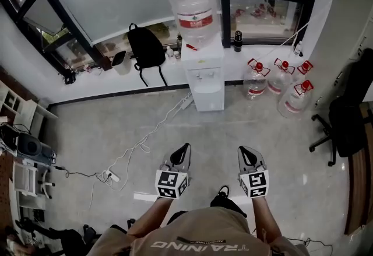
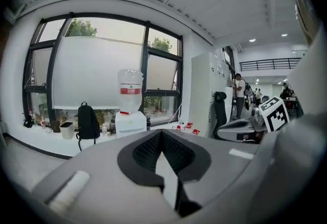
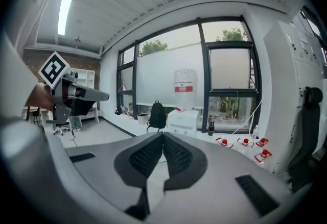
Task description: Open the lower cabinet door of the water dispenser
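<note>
Dispenser door: head view only; left tool, right tool: jaws together, empty

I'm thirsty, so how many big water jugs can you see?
5. One jug sits upside down on the water dispenser. Four red-capped jugs stand on the floor right of it: three in a row, one nearer. Others may be hidden.

Black backpack, water jugs — office chair
</note>
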Tool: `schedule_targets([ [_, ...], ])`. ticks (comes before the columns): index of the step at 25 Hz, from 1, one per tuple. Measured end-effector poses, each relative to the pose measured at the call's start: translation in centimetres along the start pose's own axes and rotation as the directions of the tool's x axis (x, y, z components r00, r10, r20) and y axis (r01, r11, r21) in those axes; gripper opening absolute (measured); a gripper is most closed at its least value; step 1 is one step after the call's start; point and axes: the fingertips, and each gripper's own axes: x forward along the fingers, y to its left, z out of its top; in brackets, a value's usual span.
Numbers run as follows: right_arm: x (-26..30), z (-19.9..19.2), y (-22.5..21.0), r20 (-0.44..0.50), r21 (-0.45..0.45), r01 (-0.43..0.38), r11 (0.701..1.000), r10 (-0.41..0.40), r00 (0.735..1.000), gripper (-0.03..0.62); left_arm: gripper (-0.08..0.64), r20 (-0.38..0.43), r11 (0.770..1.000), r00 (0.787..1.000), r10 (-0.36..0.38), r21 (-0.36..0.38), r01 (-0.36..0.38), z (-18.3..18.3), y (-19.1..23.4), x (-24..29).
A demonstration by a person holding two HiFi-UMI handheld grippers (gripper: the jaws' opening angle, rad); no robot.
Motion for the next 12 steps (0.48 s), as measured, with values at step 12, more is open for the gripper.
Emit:
schedule_targets([
  [12,5.5,-1.0,-4.8,-0.052,0.057,-0.052,0.997,0.055,0.997,0.011,0.008,-0.037,1.000,0.999,-0.006,-0.003,0.006,0.9,-0.5,7.9],
])
